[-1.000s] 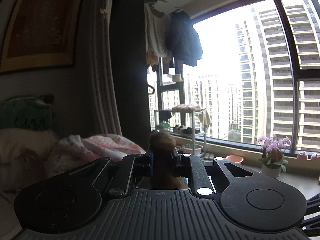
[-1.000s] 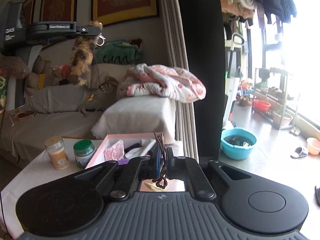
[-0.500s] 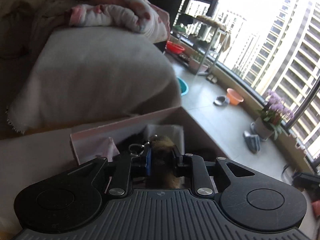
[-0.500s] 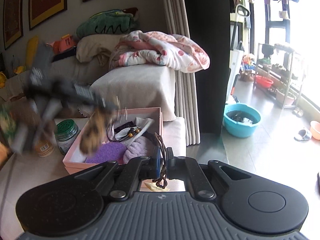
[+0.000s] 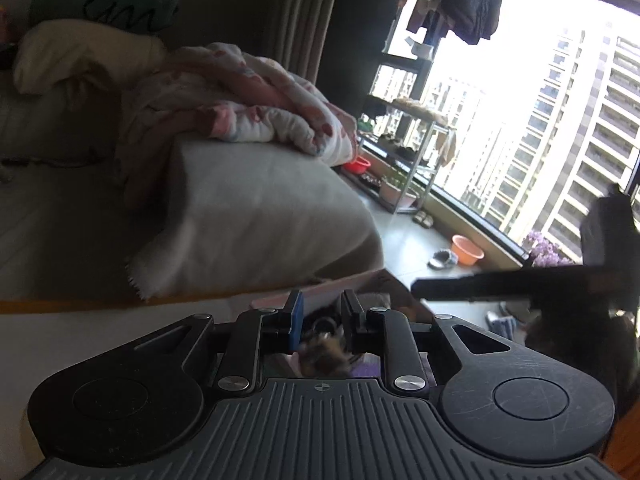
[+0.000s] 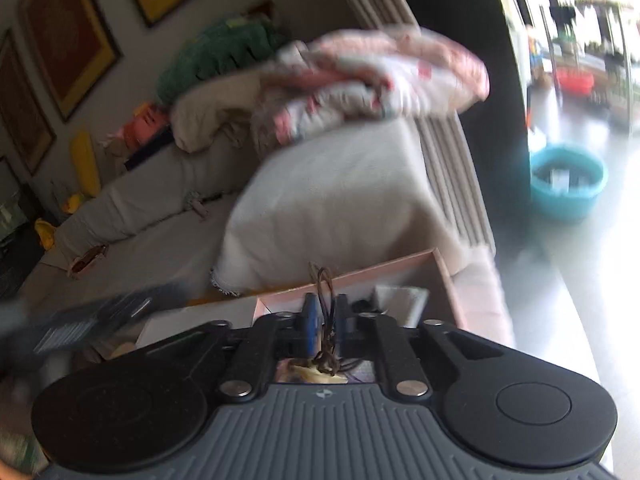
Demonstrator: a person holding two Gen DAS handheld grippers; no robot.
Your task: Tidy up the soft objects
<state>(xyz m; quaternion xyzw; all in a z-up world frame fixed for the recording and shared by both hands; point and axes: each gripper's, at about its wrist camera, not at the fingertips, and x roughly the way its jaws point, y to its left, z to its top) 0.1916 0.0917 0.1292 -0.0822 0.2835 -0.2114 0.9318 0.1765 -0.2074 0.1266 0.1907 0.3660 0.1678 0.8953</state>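
The left gripper (image 5: 320,316) stands with jaws apart over the near end of the pink box (image 6: 404,270); the furry brown plush toy (image 5: 322,354) lies loose just below them, inside the box. The right gripper (image 6: 325,316) is narrowed on a thin dark cord (image 6: 323,280), also over the box. Behind the box sits a grey cushion (image 5: 256,208) topped by a floral blanket (image 5: 248,96).

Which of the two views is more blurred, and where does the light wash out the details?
Right wrist view: heavy motion blur smears the blanket and basin; the floor near the window is washed out. Left wrist view: sharper, but the window is overexposed, leaving the sofa side dark; the furry toy between the left gripper fingers is blurred.
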